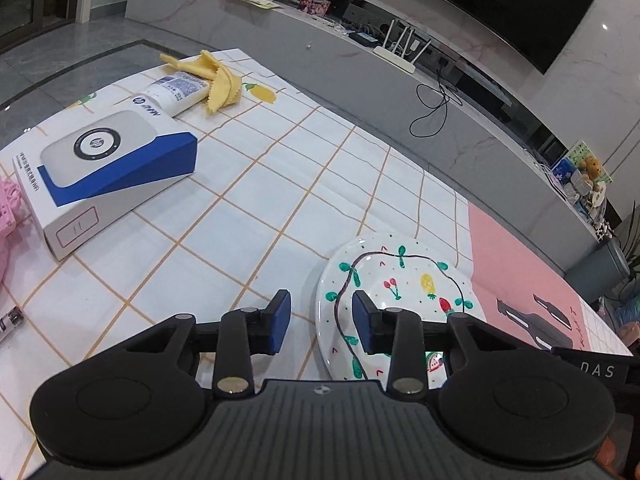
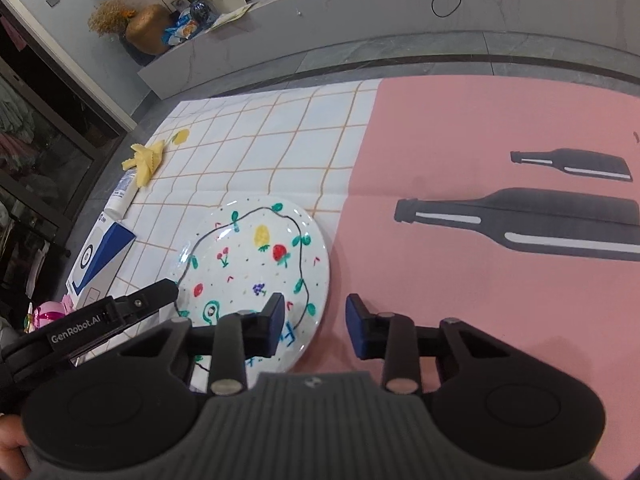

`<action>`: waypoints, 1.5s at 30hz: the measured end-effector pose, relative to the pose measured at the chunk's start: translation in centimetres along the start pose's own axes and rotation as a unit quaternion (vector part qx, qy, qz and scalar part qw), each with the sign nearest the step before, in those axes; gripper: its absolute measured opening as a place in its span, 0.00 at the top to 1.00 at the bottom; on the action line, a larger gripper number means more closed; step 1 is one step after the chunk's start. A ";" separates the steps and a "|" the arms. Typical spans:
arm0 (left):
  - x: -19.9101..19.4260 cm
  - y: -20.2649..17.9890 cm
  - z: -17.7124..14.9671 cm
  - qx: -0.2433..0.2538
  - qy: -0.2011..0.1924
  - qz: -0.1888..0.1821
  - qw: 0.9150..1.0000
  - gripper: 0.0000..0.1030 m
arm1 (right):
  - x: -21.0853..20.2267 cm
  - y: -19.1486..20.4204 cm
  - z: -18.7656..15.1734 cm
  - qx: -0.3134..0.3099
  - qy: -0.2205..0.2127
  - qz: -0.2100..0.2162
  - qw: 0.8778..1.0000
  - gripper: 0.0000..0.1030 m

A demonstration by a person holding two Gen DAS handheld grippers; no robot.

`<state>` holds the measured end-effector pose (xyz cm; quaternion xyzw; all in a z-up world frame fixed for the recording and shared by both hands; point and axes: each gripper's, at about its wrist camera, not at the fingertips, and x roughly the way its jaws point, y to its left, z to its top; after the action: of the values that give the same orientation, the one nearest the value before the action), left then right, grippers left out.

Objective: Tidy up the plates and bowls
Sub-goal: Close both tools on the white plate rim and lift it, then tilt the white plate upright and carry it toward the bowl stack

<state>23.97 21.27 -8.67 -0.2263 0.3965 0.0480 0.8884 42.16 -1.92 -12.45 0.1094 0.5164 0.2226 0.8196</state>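
Plate [image 2: 256, 264] sits straddled at opposite rims by both tilted-down hand-held grippers, jaws apart, not clamping.

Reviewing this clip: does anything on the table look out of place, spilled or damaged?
Nothing is spilled or broken. The painted plate lies flat and whole. Odd for a dish task: a crumpled yellow cloth draped over a white tube lying on its side, beside a blue-and-white box.

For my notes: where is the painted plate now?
The painted plate lies flat where checked cloth meets pink mat, between both grippers' fingers, right of the blue-white box.
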 end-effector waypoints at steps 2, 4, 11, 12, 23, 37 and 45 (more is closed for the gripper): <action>0.1 -0.1 0.0 0.005 -0.002 0.001 1.000 0.63 | 0.0 0.0 -0.1 0.001 -0.003 0.005 1.000 0.67; 0.2 -0.2 0.0 0.005 -0.002 0.001 1.000 0.65 | 0.1 0.0 -0.1 0.005 -0.004 0.011 1.000 0.68; 0.4 -0.3 -0.2 0.010 0.000 -0.009 1.000 0.73 | 0.3 -0.4 -0.4 0.024 -0.010 0.015 1.000 0.81; 0.5 -0.3 -0.2 0.011 0.000 -0.011 1.000 0.76 | 0.3 -0.5 -0.4 0.026 -0.010 0.017 0.999 0.81; 0.4 0.3 0.2 -0.013 0.017 -0.026 0.999 0.81 | 0.5 -2.0 0.3 0.075 0.024 0.054 0.995 0.81; 0.7 2.1 0.2 -0.068 0.010 -0.057 0.996 0.85 | 1.5 -6.3 -0.5 0.193 0.040 0.157 0.968 0.92; -0.1 1.9 0.3 -0.080 0.005 -0.066 0.995 0.90 | 0.2 -6.0 -0.8 0.179 0.021 0.139 0.974 0.96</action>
<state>23.58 23.10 -9.10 -0.3224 0.3802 0.0200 0.8667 43.03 -7.08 -15.42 0.3202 0.5444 0.2410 0.7369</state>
